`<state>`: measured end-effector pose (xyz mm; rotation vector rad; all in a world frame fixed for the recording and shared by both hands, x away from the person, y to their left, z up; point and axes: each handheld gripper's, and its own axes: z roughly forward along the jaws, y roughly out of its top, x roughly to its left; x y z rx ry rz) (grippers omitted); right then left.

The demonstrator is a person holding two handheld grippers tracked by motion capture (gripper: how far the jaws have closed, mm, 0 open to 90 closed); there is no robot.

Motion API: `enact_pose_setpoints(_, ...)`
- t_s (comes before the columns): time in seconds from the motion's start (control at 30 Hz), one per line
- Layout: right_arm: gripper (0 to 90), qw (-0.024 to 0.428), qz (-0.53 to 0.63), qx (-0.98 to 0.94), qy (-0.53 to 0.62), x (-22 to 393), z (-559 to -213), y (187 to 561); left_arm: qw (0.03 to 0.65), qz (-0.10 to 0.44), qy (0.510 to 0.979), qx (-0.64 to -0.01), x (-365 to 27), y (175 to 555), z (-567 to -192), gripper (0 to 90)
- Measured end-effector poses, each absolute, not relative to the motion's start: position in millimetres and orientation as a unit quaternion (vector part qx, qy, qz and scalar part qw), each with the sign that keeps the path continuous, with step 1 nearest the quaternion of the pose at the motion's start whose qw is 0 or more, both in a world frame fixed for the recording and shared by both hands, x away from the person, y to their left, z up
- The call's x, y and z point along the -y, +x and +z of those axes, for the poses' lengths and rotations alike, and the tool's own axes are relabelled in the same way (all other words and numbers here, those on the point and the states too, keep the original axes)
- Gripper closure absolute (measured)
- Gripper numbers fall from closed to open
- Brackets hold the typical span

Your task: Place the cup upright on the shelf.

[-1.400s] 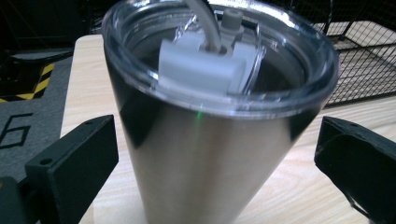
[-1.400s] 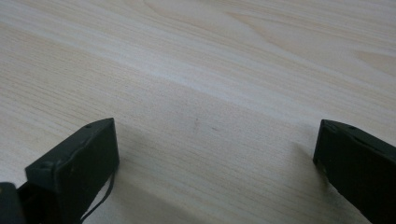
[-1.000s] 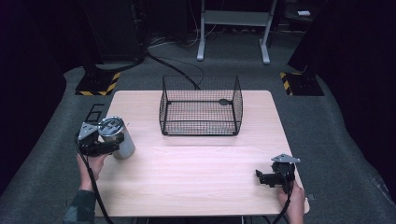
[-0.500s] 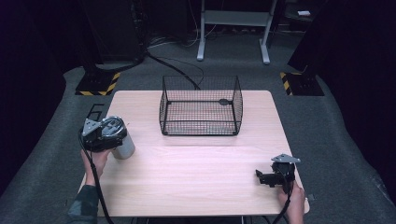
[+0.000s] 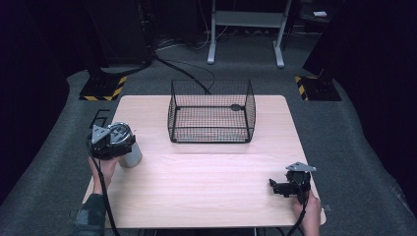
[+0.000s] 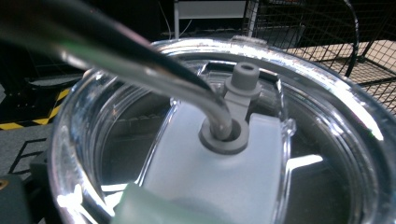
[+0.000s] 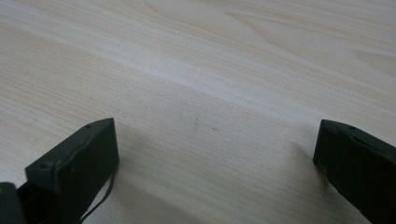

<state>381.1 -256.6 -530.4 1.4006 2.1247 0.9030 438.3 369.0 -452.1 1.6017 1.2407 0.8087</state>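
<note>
A steel tumbler [image 5: 132, 157] stands near the table's left edge. My left gripper [image 5: 110, 140] hangs right over its top, with a hand beneath it. In the left gripper view the tumbler's clear lid [image 6: 210, 177] sits very close. A bent metal straw [image 6: 140, 60] goes into the lid's grey grommet. The left jaws are hidden, so I cannot tell whether they grip anything. My right gripper [image 5: 275, 187] rests at the table's front right. In its own view the right gripper [image 7: 215, 140] stands open over bare wood with nothing between its jaws.
A black wire basket [image 5: 211, 132] stands at the back middle of the wooden table [image 5: 206, 182], open at the top; its mesh [image 6: 327, 28] shows behind the lid. Cables and a stand's feet lie on the floor beyond.
My left gripper has drifted slightly to the right over the tumbler. The right gripper has not moved.
</note>
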Motion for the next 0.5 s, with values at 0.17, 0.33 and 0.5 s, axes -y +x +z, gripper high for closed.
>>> enact_pose_setpoints(0.17, 0.0, 0.219, 0.326, -0.768, 0.506, 256.6, -530.4, 381.2, 0.461, 0.336, 0.651, -0.501, -368.7, 438.0, -452.6, 3.5)
enact_pose_setpoints(0.33, 0.0, 0.219, 0.326, -0.768, 0.506, 256.7, -530.4, 381.2, 0.462, 0.333, 0.656, -0.495, -369.8, 438.1, -452.2, 3.8)
enact_pose_setpoints(0.5, 0.0, 0.218, 0.325, -0.768, 0.507, 256.7, -530.3, 381.2, 0.468, 0.325, 0.659, -0.491, -370.5, 437.1, -451.4, 3.9)
